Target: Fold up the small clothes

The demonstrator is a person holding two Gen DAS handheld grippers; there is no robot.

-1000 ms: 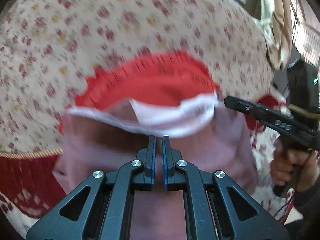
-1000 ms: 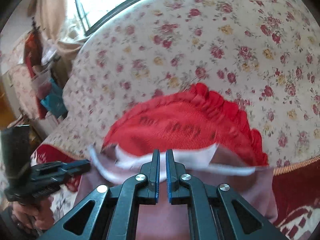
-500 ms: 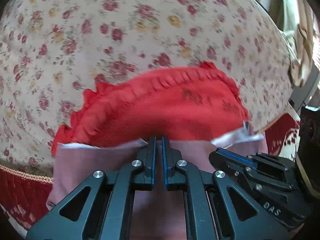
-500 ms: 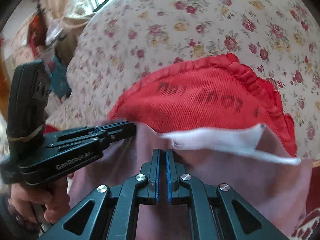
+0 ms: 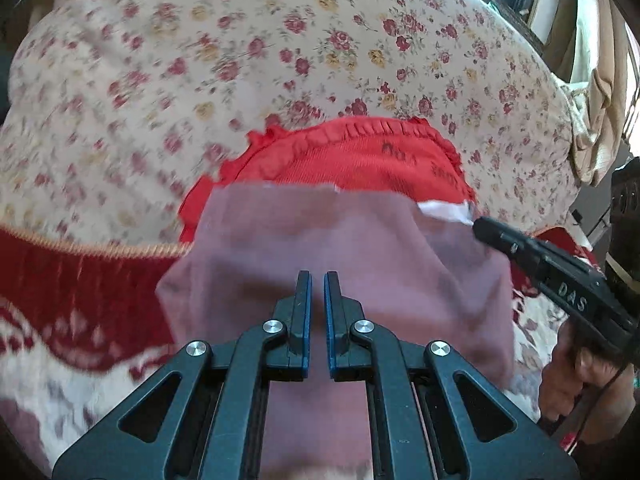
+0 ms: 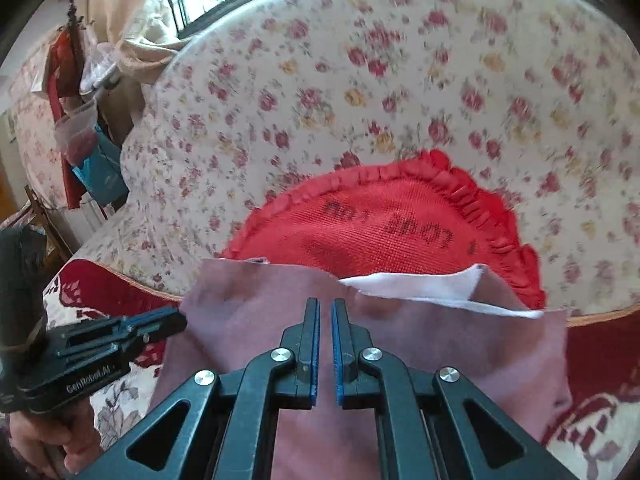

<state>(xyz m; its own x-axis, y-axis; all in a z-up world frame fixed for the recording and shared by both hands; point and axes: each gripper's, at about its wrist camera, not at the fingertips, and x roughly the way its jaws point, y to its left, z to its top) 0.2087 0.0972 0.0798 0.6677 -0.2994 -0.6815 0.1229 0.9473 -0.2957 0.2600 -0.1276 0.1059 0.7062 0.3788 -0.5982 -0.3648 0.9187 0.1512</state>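
Observation:
A dusty-pink garment (image 5: 320, 240) with a white lining (image 6: 420, 288) lies folded on the bed, its far edge over a red frilled cushion (image 5: 360, 156). My left gripper (image 5: 317, 280) hovers over the near part of the pink garment, jaws a narrow gap apart with nothing between them. My right gripper (image 6: 325, 308) is over the same garment (image 6: 280, 312), jaws also slightly apart and empty. Each gripper shows in the other's view: the right one (image 5: 492, 232) at the garment's right edge, the left one (image 6: 168, 320) at its left edge.
The red cushion (image 6: 380, 224) rests on a floral cream cover (image 5: 280, 40). A red and white patterned blanket (image 5: 80, 292) runs along the near side. A window, curtains and hanging bags (image 6: 80, 80) are at the back left of the right wrist view.
Both grippers let go of the pink garment's edge and drew back toward me. The garment now lies flatter, its top layer laid over with little white lining showing.

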